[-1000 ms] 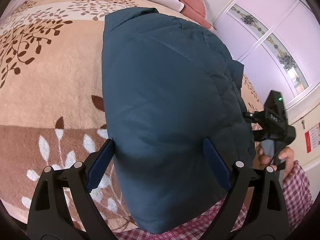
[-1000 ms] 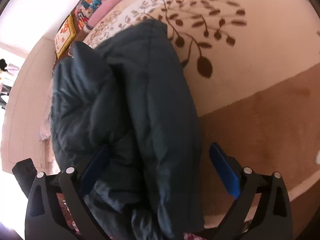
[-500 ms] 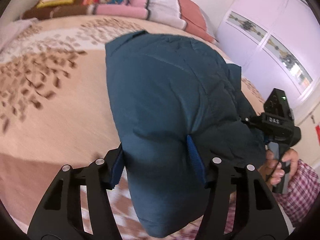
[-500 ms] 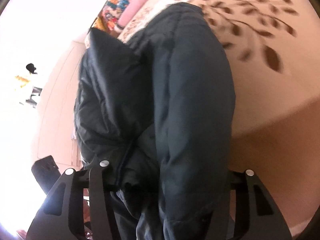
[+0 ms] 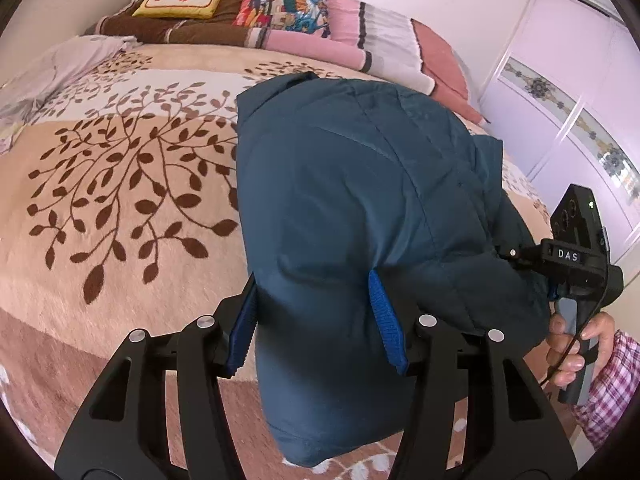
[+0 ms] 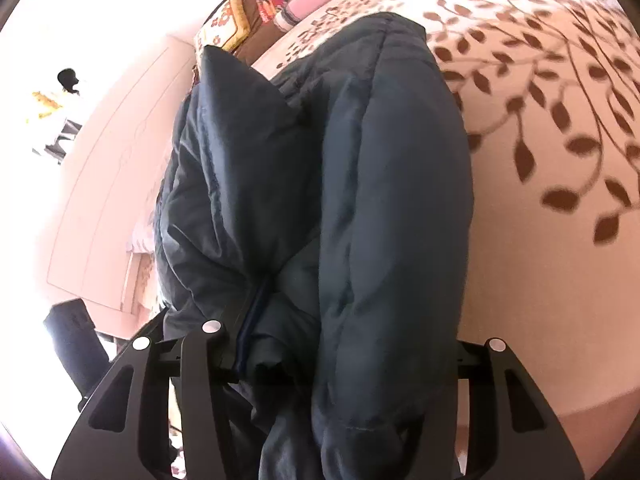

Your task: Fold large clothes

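Against the frames a second back: both tongs then spread wide around the jacket, pads clear of the fabric; now drawn in and pinching it, jaws having just been closing, nearly all of it early in that second. View also tipped up since, more of the bed head showing; folded bundle seemingly pulled toward the near edge of the bed. Left gripper [image 5: 316, 320]: about half open, blue ribbed pads pressed into either side of a thick puffy fold of the dark blue padded jacket [image 5: 360, 208], fabric bulging between and below them. Right gripper [image 6: 340, 356]: similar width, clamped on the stacked layers at the jacket's other end; its right pad buried under fabric, left pad just visible at a seam. In the left view, a hand [image 5: 576, 344] on the right tong's handle, checked sleeve beside it. Jacket: smooth matte shell, quilted stitching lines, bulky rounded rectangle, lying lengthwise on the bedspread [image 5: 120, 200]. Bedspread: fuzzy beige plush, brown branch-and-leaf print. Pillows and folded blankets [image 5: 280, 20] along the far end, striped pink, brown, multicoloured.
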Action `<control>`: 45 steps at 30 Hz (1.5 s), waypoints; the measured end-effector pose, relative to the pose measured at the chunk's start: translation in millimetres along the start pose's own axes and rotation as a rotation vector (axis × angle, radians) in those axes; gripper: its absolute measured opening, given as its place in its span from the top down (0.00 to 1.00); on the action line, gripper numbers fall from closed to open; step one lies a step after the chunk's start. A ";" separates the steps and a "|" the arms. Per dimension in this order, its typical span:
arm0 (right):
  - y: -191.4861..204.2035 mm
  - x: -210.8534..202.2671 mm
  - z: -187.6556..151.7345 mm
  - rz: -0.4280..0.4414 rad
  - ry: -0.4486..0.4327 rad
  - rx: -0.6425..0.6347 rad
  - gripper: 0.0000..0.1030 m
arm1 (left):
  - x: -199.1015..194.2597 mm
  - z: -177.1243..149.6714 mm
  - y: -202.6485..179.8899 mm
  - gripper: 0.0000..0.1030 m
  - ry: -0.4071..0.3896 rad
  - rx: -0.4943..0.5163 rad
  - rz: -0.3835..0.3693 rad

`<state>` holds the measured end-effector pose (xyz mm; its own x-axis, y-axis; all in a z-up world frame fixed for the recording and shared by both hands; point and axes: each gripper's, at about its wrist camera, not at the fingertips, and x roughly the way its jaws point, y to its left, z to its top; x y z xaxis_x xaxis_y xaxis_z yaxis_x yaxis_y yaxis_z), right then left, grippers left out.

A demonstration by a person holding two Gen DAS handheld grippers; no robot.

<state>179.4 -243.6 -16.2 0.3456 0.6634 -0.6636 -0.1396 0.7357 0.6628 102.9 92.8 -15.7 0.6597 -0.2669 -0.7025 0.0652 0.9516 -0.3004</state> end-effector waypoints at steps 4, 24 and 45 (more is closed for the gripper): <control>-19.4 -4.2 -10.8 0.010 -0.005 0.047 0.51 | -1.7 -3.4 -7.3 0.47 -0.013 0.020 0.001; 7.6 -59.7 -16.1 -0.185 -0.088 0.014 0.30 | -45.3 -19.3 -32.8 0.40 -0.013 0.006 0.137; 99.8 -78.6 -142.5 -0.424 -0.152 -0.385 0.30 | -86.4 -65.4 -65.3 0.40 0.005 -0.006 0.210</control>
<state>6.1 -202.8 52.7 0.5703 0.2942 -0.7670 -0.2769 0.9479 0.1577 -7.3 43.8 22.4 0.6545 -0.0637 -0.7534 -0.0778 0.9855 -0.1509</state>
